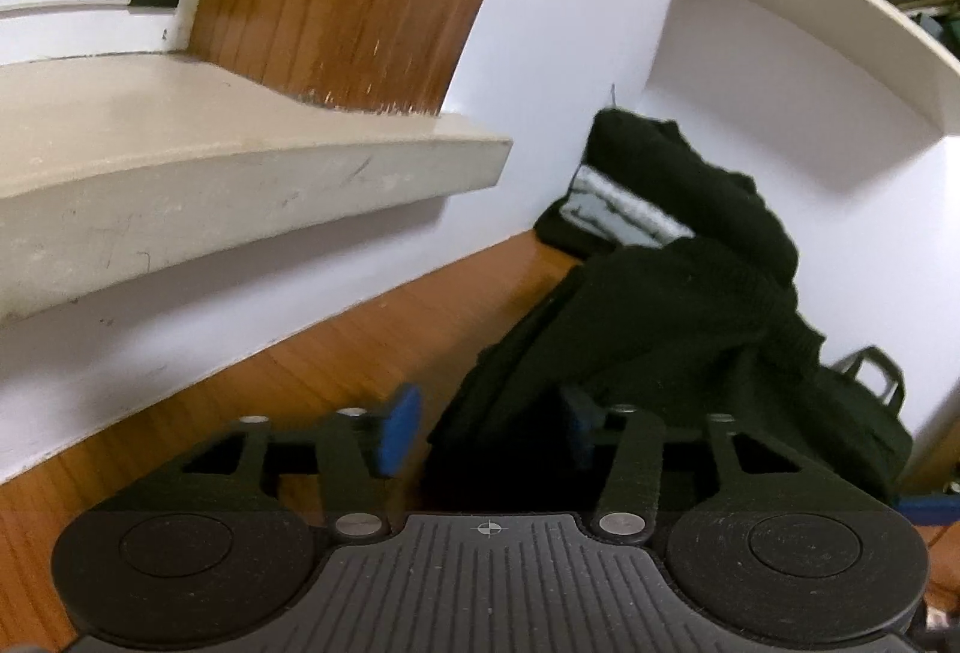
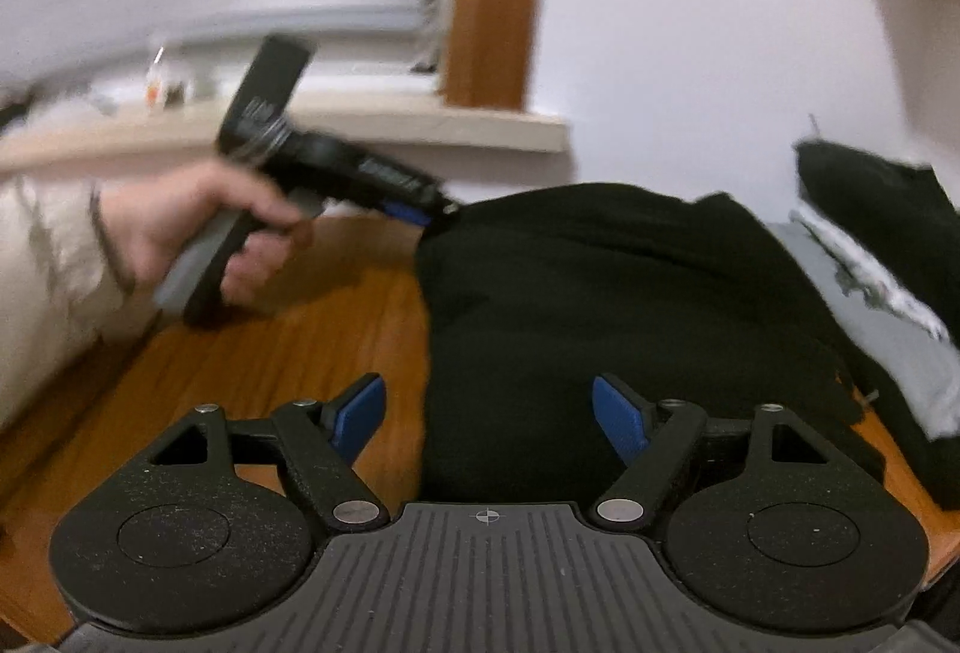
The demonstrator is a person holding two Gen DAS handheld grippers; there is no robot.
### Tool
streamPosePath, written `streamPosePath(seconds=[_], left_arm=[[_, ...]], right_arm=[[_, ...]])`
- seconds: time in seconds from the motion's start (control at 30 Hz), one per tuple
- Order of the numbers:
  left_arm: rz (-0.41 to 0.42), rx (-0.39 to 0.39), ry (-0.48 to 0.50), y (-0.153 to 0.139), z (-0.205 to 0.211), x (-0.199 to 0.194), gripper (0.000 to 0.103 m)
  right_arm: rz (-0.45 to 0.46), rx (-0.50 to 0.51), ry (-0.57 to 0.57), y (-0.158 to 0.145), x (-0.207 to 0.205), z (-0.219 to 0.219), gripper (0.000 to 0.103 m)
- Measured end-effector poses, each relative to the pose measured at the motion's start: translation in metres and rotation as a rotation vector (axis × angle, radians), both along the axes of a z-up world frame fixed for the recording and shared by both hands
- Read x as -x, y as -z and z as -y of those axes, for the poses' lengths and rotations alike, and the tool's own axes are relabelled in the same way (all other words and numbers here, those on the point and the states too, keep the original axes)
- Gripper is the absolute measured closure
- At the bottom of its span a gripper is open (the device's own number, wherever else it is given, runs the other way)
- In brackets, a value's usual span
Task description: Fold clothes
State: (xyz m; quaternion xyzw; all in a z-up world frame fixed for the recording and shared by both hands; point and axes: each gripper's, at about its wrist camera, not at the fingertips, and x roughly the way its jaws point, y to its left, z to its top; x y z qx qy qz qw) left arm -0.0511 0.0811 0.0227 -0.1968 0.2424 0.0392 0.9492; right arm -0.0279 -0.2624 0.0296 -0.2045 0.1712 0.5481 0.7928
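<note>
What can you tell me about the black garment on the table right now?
The black garment is a soft, knit-looking piece lying bunched and partly folded on the wooden table, close to the white wall. No print shows on it. Behind it lies other clothing with a grey and white panel. The left gripper meets its far left corner, though blur hides whether it pinches. The right gripper is open, and the near edge lies between its fingers.
</note>
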Motion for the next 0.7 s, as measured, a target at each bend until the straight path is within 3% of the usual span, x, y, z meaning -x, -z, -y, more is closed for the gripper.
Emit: streamPosePath(seconds=[0.07,0.1,0.23,0.3,0.4,0.53,0.7], left_arm=[[0.0,0.03,0.006,0.001,-0.004,0.001,0.05],[0.008,0.033,0.016,0.0,-0.005,0.001,0.064],[0.01,0.005,0.039,-0.009,0.001,0.002,0.067],[0.009,-0.015,0.058,-0.015,0.007,0.003,0.067],[-0.002,-0.09,0.086,-0.027,0.022,0.008,0.067],[-0.007,-0.176,0.103,-0.039,0.045,0.018,0.067],[-0.011,-0.252,0.117,-0.046,0.069,0.025,0.067]], right_arm=[[0.079,0.045,-0.004,0.007,0.01,-0.009,0.026],[0.114,0.067,-0.002,0.012,0.011,-0.011,0.028],[0.211,0.15,-0.004,0.023,0.0,-0.008,0.065],[0.238,0.14,0.045,0.015,-0.008,0.0,0.068],[0.244,0.135,0.086,0.006,-0.023,0.01,0.068],[0.267,0.158,0.092,0.006,-0.031,0.014,0.057],[0.438,0.187,0.044,0.018,-0.005,0.004,0.038]])
